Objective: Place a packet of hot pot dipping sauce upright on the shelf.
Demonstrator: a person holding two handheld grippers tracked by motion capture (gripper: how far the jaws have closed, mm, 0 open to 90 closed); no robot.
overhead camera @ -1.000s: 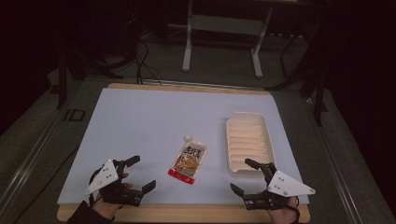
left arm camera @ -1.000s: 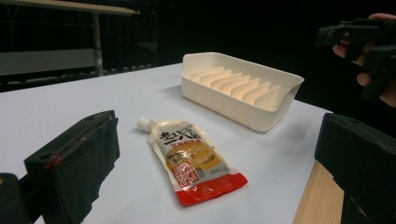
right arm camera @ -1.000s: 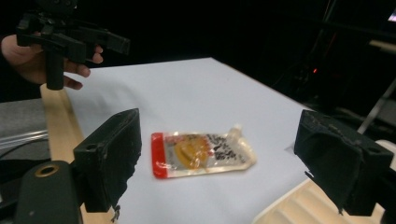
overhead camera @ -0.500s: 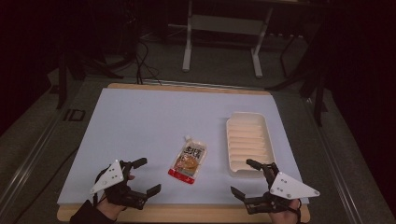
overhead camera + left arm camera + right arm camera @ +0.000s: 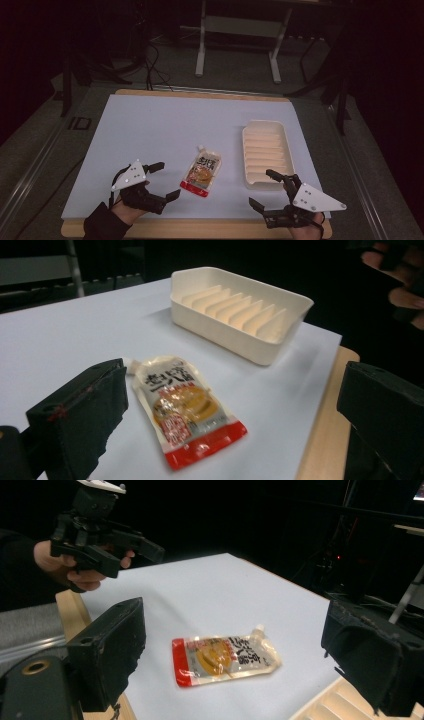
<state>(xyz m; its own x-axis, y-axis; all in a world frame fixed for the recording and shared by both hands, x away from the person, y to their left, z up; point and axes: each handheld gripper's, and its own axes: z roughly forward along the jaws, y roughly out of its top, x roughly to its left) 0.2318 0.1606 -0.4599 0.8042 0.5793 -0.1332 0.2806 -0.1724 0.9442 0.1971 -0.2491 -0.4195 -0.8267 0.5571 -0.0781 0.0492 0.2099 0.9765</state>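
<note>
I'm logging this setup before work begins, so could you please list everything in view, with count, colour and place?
sauce pouch: one, clear with yellow contents, a red bottom band and a white spout, lying flat on the sheet near the front, between the two tongs
ribbed tray: one, cream, empty, on the right part of the sheet
table sheet: one, white, covering the tabletop
wooden tabletop: one, light brown, its edge showing around the sheet
metal stand: one, grey, on the floor behind the table
left tongs: one, black with a grey plate, open, front left, beside the pouch
right tongs: one, black with a grey plate, open, front right, before the tray
</note>
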